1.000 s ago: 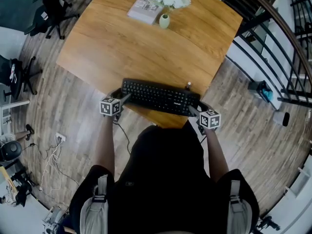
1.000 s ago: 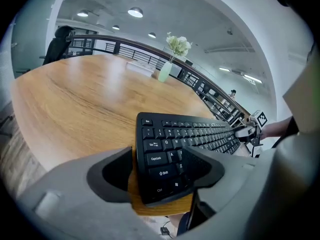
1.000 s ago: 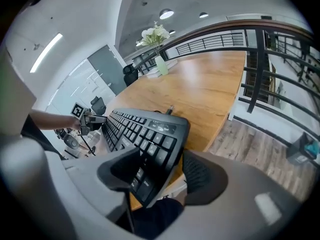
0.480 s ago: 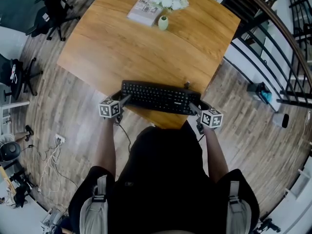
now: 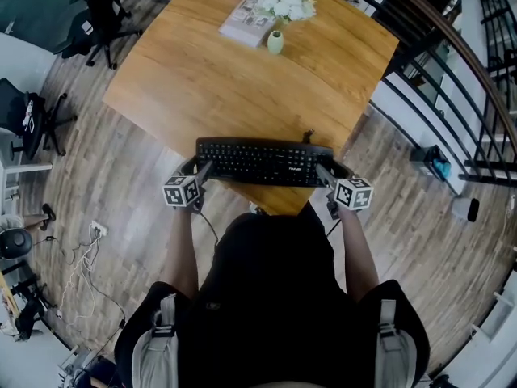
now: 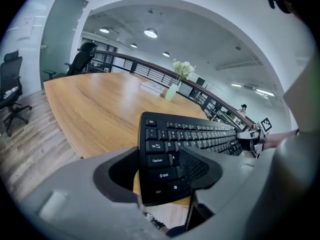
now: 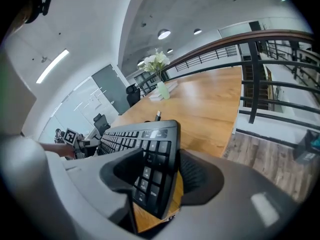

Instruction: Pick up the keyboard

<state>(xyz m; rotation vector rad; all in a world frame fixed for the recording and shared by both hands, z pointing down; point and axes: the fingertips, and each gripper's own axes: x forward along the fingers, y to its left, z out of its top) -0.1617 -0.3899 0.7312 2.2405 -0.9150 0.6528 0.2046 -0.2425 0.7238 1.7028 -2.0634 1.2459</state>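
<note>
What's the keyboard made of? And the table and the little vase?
The keyboard: matte black plastic, judging by moulded keys. The table: wood or wood veneer, orange-brown grain with soft sheen. The vase: pale, smooth, perhaps ceramic; too small to tell.

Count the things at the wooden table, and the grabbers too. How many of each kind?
Keyboard: 1
Vase of flowers: 1
Book: 1
Small plug behind the keyboard: 1
Grippers: 2 (left gripper, right gripper)
Total: 6
</note>
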